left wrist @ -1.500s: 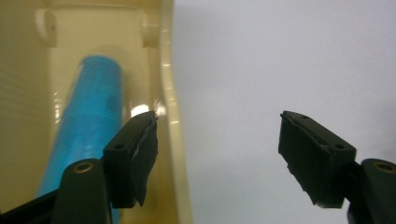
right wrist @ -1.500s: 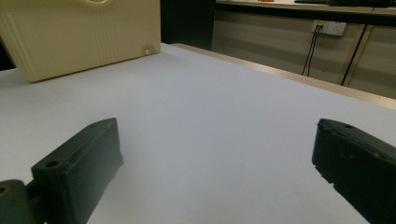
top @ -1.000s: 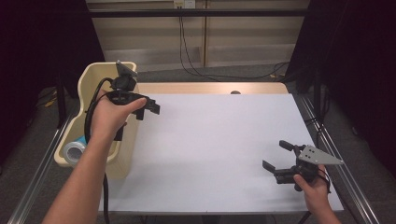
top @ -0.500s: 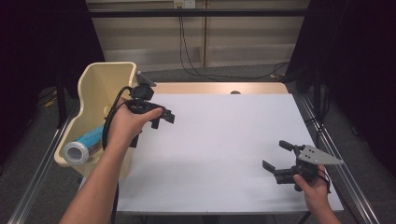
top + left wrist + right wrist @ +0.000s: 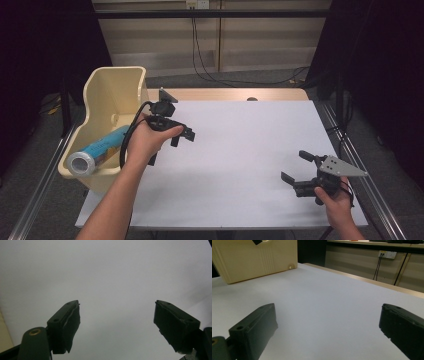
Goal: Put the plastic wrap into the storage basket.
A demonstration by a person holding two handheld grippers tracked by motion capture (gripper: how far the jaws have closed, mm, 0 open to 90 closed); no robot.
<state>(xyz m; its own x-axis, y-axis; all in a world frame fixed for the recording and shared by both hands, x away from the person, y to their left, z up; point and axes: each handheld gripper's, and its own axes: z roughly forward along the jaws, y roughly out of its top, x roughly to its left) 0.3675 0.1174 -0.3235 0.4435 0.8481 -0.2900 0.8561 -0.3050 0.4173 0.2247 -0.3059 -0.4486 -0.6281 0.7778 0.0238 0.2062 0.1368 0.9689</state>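
Observation:
My left gripper (image 5: 182,136) hovers over the white table (image 5: 240,145) just right of the cream bin (image 5: 111,92), held in a person's hand. Its jaws stand wide apart with nothing between them, and the left gripper view looks down past the left gripper (image 5: 117,323) at bare white tabletop (image 5: 112,275). A blue can with a silver end (image 5: 96,151) lies on its side inside the bin. My right gripper (image 5: 296,168) rests low near the table's front right, open and empty. In the right gripper view the right gripper (image 5: 327,332) faces the cream bin (image 5: 259,260) across the table.
A wooden strip (image 5: 230,94) edges the table's far side. Metal rails (image 5: 360,165) run along both sides. Cables (image 5: 205,60) hang against the back wall, with a wall socket (image 5: 388,254) behind.
My left gripper has moved right, from over the bin out over the table, with open empty jaws. The blue can now lies uncovered in the bin. The right gripper has stayed put.

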